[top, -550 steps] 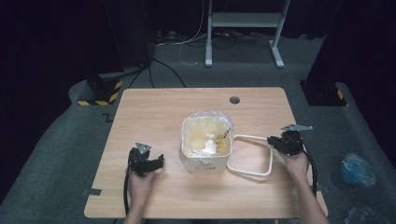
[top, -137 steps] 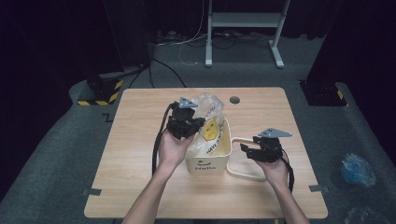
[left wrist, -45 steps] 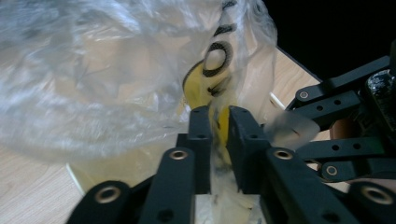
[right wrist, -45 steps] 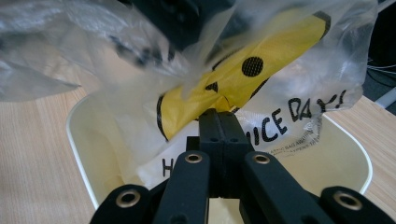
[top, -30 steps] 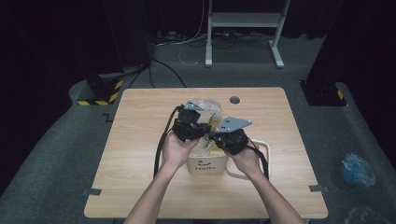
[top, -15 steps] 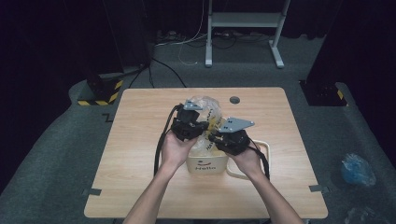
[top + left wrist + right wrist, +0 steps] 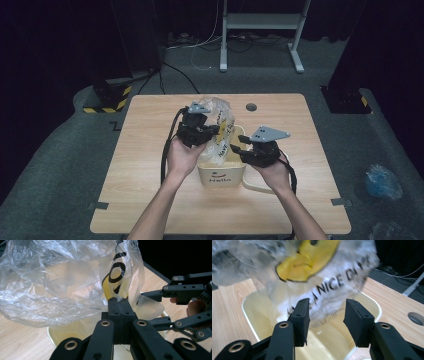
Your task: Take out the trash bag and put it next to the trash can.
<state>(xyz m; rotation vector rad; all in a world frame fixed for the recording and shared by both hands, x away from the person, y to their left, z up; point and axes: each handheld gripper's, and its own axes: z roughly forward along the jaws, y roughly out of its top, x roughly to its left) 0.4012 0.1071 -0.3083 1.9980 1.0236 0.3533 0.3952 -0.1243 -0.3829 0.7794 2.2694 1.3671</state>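
Left hand-held gripper point(image 7: 216, 131) clamped on clear plastic bag point(image 7: 218, 112) above cream bin point(image 7: 221, 172) mid-desk point(image 7: 150, 200), right hand-held gripper point(image 7: 239, 148) jaws just opening, bag loose between them

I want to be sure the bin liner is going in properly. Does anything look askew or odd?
The plastic bag isn't seated: it bunches above the bin, pinched by the left gripper. The lid lies beside the bin.

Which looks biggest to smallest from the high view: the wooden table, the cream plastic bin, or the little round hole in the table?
1. Light wooden table, by far the largest.
2. Cream plastic bin with the smiley face.
3. Small dark round hole in the tabletop, the smallest.
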